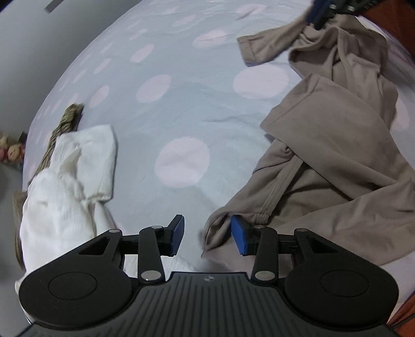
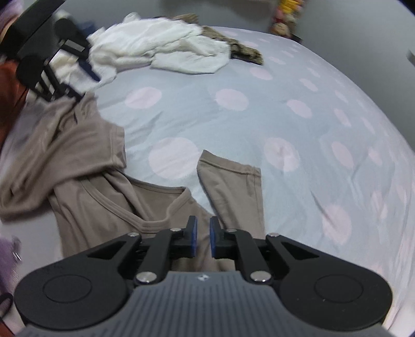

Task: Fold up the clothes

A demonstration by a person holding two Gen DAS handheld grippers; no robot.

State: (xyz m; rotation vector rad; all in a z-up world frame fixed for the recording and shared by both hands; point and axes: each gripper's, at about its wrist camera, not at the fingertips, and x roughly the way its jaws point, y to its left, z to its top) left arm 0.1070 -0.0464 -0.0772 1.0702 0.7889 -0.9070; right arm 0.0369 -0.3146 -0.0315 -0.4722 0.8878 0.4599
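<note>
A crumpled tan T-shirt (image 1: 337,160) lies on the right of the bed in the left wrist view. My left gripper (image 1: 207,234) is open, its jaws wide apart, with a corner of the shirt's hem lying between them, by the right pad. In the right wrist view the same tan shirt (image 2: 98,197) lies with its neckline and one sleeve (image 2: 233,186) spread. My right gripper (image 2: 203,237) has its jaws nearly together over the shoulder by the neckline; I cannot tell whether cloth is pinched. It also shows at the top right of the left wrist view (image 1: 321,13).
The bed sheet (image 1: 181,109) is pale blue with pink dots. A white garment (image 1: 70,186) lies heaped at the left over a brown knitted piece (image 1: 64,124); both show far off in the right wrist view (image 2: 160,49). Soft toys (image 1: 10,153) sit past the bed edge.
</note>
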